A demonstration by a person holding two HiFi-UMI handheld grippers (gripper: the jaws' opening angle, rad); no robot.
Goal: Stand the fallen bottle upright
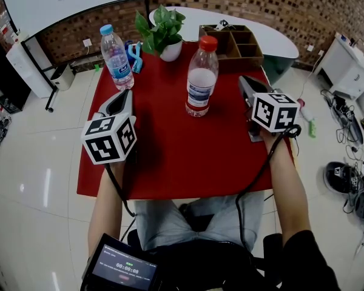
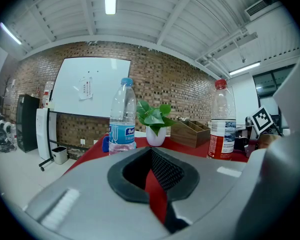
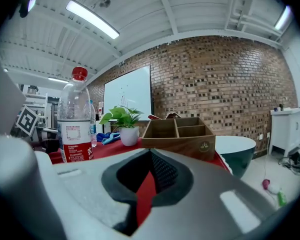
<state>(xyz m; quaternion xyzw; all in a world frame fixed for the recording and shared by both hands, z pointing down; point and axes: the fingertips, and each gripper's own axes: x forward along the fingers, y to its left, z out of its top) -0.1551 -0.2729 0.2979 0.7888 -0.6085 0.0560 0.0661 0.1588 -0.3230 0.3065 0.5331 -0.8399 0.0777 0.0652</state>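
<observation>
Left claw and right claw are both closed and empty, either side of the red-capped bottle, which already stands upright mid-tabletop, so I judge the job done and would only keep clear of it

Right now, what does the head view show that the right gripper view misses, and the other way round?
Only the head view shows the person's forearms, lap and a small screen beside them. Only the right gripper view shows the ceiling's strip lights. Both show the upright red-capped bottle, the potted plant and the wooden organizer on the red table.
</observation>
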